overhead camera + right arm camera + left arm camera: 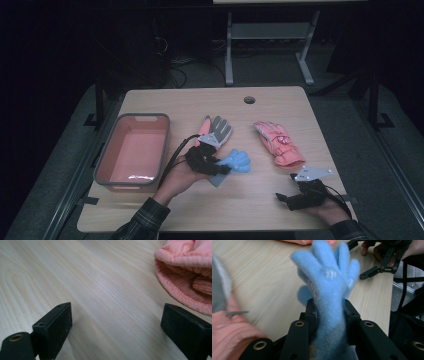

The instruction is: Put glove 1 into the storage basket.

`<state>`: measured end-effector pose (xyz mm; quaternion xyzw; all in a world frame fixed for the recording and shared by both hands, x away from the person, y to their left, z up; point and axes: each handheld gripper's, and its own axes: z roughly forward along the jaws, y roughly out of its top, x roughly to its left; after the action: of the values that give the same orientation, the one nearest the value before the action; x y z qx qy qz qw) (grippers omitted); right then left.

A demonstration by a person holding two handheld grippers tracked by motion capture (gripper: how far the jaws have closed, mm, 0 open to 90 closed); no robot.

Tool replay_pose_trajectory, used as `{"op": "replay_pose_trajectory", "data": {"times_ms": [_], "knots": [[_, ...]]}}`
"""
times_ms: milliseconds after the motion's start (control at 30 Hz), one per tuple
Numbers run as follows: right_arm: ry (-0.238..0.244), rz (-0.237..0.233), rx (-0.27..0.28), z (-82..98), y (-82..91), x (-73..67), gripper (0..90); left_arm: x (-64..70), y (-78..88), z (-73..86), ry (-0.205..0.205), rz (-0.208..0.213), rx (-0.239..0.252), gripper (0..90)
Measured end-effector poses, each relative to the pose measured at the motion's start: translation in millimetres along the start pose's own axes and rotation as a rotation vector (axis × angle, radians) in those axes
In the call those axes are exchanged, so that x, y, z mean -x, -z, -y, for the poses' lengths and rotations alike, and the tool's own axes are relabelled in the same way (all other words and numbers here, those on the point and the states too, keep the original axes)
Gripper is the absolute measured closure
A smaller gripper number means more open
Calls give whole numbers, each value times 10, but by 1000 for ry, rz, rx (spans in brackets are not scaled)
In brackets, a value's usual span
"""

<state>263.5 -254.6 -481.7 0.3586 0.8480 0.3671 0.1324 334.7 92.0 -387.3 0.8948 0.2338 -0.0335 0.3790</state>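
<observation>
right gripper [286, 198] rests at the table's [260, 200] 5 o'clock, jaws wide apart with nothing between. left gripper [223, 169] near centre clamps the blue glove [235, 162] by its cuff (fingers splayed toward 3 o'clock). farther off: pink glove [276, 142] at 2 o'clock, tub [133, 150] at 9 o'clock.

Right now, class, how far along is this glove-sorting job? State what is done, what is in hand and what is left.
Done: nothing lies in the bin yet. In hand: the left gripper is clamped on the blue glove, lifted off the table. Left: the grey glove and the pink glove lie on the wood; the right gripper rests open beside the pink one.
</observation>
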Motion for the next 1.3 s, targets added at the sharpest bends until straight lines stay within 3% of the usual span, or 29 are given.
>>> {"op": "replay_pose_trajectory", "data": {"times_ms": [467,667,967,1300], "knots": [[0,0,0,0,0,0,97,-187,376,56,45,-75,42,710],[-1,0,0,0,0,0,97,-272,529,97,61,-134,41,710],[-1,0,0,0,0,0,97,-386,740,177,82,-178,57,710],[3,-1,-1,-1,0,2,95,-528,1013,277,115,-255,68,711]]}}
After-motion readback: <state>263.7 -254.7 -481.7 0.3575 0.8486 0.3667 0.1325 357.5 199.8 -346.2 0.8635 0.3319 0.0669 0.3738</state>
